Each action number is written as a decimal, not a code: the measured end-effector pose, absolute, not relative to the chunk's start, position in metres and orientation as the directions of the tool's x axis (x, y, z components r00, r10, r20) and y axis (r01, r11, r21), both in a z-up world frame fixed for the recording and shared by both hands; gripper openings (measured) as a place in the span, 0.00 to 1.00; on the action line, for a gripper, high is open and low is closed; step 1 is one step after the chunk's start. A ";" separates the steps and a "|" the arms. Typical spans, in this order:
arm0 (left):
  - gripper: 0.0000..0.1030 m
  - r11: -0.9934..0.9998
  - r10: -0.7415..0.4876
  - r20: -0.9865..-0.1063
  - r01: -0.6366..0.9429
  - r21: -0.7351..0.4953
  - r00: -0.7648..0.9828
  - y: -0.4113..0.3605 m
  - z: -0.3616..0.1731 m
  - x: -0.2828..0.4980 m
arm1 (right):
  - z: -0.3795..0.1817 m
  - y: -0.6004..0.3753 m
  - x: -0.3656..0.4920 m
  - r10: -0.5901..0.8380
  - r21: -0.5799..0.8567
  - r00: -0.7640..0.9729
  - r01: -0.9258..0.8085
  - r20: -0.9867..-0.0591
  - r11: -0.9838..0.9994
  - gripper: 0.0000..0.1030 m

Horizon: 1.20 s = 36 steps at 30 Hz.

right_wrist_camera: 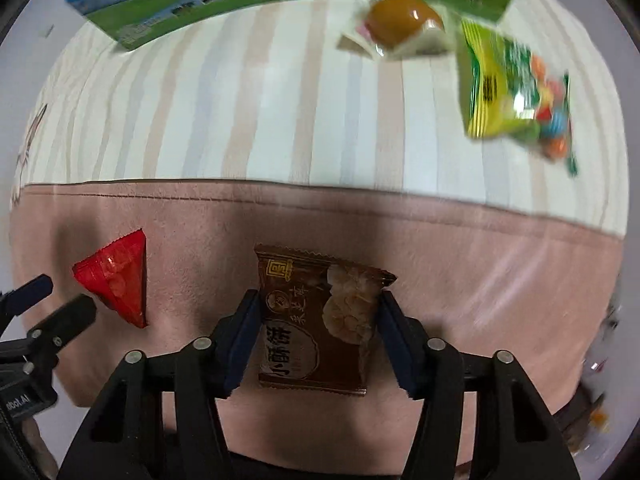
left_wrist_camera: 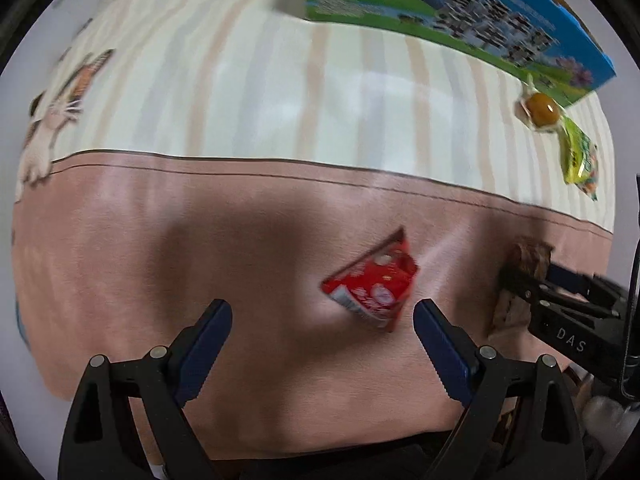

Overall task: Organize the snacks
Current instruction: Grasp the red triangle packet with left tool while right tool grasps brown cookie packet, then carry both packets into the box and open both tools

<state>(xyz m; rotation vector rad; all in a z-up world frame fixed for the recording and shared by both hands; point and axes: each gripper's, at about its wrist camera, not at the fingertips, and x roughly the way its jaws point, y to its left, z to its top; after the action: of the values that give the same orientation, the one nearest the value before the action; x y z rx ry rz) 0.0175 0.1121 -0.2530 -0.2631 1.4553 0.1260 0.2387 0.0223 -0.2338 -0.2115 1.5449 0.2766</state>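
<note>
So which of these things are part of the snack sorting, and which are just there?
Job:
red triangular foil packet
brown rectangular snack packet
clear-wrapped amber sweet
green crinkly sweet bag
blue-green printed carton

Just there:
striped pink-bordered cloth

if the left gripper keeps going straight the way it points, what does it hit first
Probably the red triangular snack packet, which lies between and just ahead of the open left gripper, on the pink cloth. Depth is hard to judge.
</note>
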 end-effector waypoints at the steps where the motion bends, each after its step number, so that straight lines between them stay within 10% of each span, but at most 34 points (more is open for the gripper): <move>1: 0.90 0.967 -0.087 -0.990 -0.227 -0.111 0.112 0.108 -0.256 0.019 | -0.234 0.026 0.239 0.036 0.035 -0.001 -0.310 -0.999 0.950 0.71; 6: 0.88 0.975 -0.132 -0.988 -0.170 -0.145 0.086 0.091 -0.280 0.034 | -0.235 0.015 0.234 0.106 0.112 -0.038 -0.216 -0.994 0.970 0.81; 10: 0.50 0.982 -0.115 -0.992 -0.142 -0.122 0.055 0.081 -0.298 0.044 | -0.243 -0.012 0.227 0.132 0.136 -0.038 -0.140 -0.990 0.981 0.81; 13: 0.46 0.984 -0.106 -0.992 -0.137 -0.114 0.065 0.080 -0.299 0.042 | -0.244 -0.012 0.227 0.134 0.135 -0.016 -0.127 -0.991 0.983 0.74; 14: 0.46 0.983 -0.112 -0.992 -0.142 -0.120 0.065 0.081 -0.299 0.039 | -0.244 -0.013 0.228 0.117 0.117 -0.008 -0.137 -0.993 0.984 0.59; 36: 0.42 0.954 -0.208 -0.970 -0.192 -0.230 0.127 0.091 -0.268 0.028 | -0.218 0.003 0.234 0.191 0.188 0.004 -0.178 -0.982 0.966 0.59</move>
<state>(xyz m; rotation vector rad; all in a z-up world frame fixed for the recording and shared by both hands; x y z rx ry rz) 0.0280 0.0914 -0.2683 -0.3330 1.4515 -0.0118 0.2339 0.0027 -0.2178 0.0106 1.5398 0.2893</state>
